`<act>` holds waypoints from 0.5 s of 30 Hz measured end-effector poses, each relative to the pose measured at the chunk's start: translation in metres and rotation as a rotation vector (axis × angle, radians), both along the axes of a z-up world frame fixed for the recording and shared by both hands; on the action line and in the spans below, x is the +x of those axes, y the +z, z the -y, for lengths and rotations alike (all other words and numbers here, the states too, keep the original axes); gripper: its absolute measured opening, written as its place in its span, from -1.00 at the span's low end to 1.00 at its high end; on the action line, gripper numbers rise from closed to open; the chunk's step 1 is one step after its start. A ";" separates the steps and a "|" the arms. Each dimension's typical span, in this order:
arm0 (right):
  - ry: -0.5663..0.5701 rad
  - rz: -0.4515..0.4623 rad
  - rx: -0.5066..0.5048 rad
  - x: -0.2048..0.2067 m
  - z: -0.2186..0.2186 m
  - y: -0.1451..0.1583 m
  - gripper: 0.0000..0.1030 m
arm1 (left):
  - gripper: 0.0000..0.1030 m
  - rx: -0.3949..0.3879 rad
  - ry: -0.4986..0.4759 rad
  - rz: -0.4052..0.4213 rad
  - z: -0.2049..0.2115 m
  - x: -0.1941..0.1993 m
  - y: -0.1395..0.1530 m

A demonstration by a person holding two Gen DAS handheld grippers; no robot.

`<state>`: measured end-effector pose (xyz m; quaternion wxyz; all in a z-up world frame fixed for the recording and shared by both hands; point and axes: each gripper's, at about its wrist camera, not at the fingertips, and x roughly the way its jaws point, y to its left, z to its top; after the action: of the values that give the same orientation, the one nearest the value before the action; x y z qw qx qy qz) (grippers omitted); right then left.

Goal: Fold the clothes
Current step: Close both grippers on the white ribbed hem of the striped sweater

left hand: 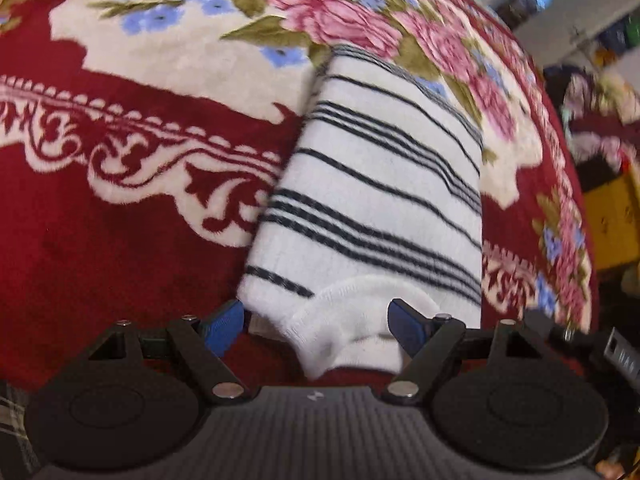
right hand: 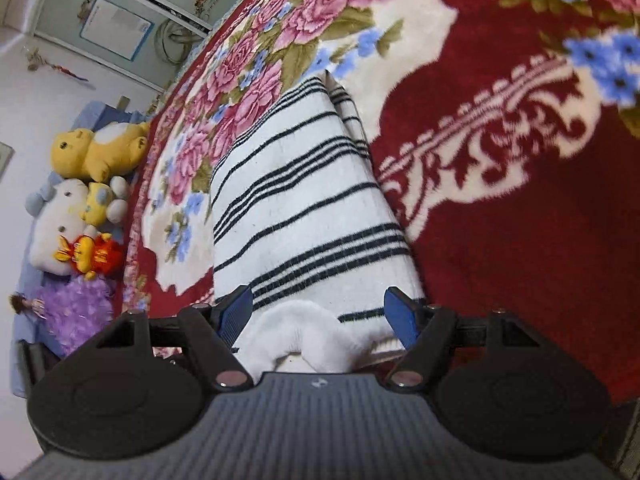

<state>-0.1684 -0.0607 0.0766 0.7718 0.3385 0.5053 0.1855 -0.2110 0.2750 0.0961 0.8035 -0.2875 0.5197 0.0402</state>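
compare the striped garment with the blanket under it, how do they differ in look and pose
The striped garment is white with thin black stripes; the blanket is dark red and cream with pink and blue flowers. The garment is folded into a narrow bundle; the blanket lies spread out beneath it. Both look soft and fuzzy.

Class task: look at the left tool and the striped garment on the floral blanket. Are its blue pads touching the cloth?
Cannot tell. In the left wrist view the left tool stands open astride the striped garment; the cloth's white edge overlaps the right pad, but no contact or gap shows plainly.
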 end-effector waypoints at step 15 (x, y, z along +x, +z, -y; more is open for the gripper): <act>0.002 -0.060 0.334 0.017 0.043 -0.096 0.41 | 0.60 -0.306 0.144 0.148 -0.045 -0.005 -0.074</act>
<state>-0.1511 -0.1033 -0.0198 0.6893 0.4670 0.4904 0.2574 -0.2159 0.3205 0.0218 0.7815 -0.4449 0.4373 -0.0031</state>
